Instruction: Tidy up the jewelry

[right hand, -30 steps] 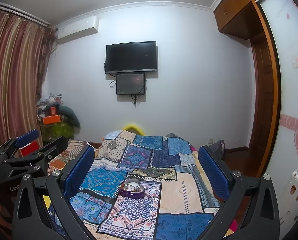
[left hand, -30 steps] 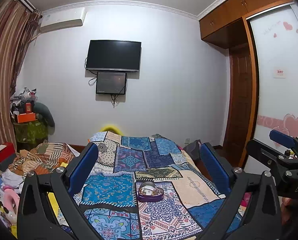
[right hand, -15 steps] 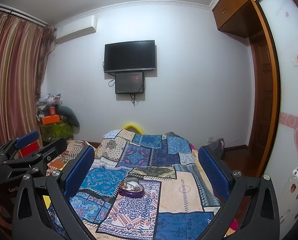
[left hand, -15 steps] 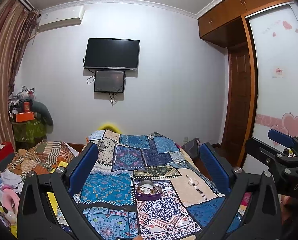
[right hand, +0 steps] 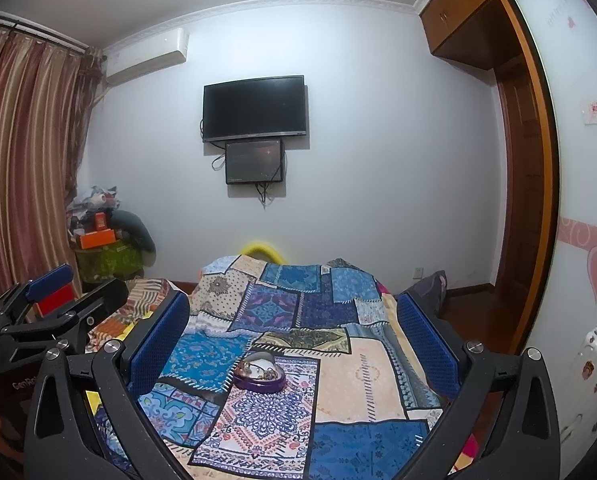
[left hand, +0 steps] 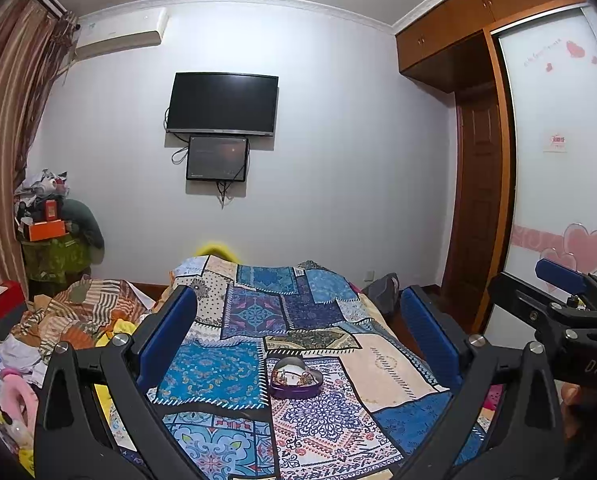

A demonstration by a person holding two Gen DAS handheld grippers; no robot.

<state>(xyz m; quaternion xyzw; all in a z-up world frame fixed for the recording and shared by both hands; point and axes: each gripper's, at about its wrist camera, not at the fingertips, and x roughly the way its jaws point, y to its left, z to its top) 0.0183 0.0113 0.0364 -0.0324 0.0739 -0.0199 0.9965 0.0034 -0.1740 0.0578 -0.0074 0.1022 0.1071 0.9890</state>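
Observation:
A purple heart-shaped jewelry box (left hand: 295, 378) stands open on the patchwork bedspread (left hand: 226, 372), with gold and silver pieces inside; it also shows in the right wrist view (right hand: 259, 374). My left gripper (left hand: 298, 320) is open and empty, held above the bed short of the box. My right gripper (right hand: 292, 320) is open and empty too, at about the same distance. Each gripper shows at the side of the other's view: the right one (left hand: 558, 300) and the left one (right hand: 50, 308).
The bed runs toward a white wall with a TV (left hand: 222, 104) and a small screen below it. Clothes and clutter (left hand: 78, 316) lie left of the bed. A wardrobe with a sliding door (left hand: 558, 160) and a wooden door stand on the right. Curtains (right hand: 22, 160) hang left.
Both grippers have drifted slightly; the view shifts a little left and down. The box has not moved. Both stay open.

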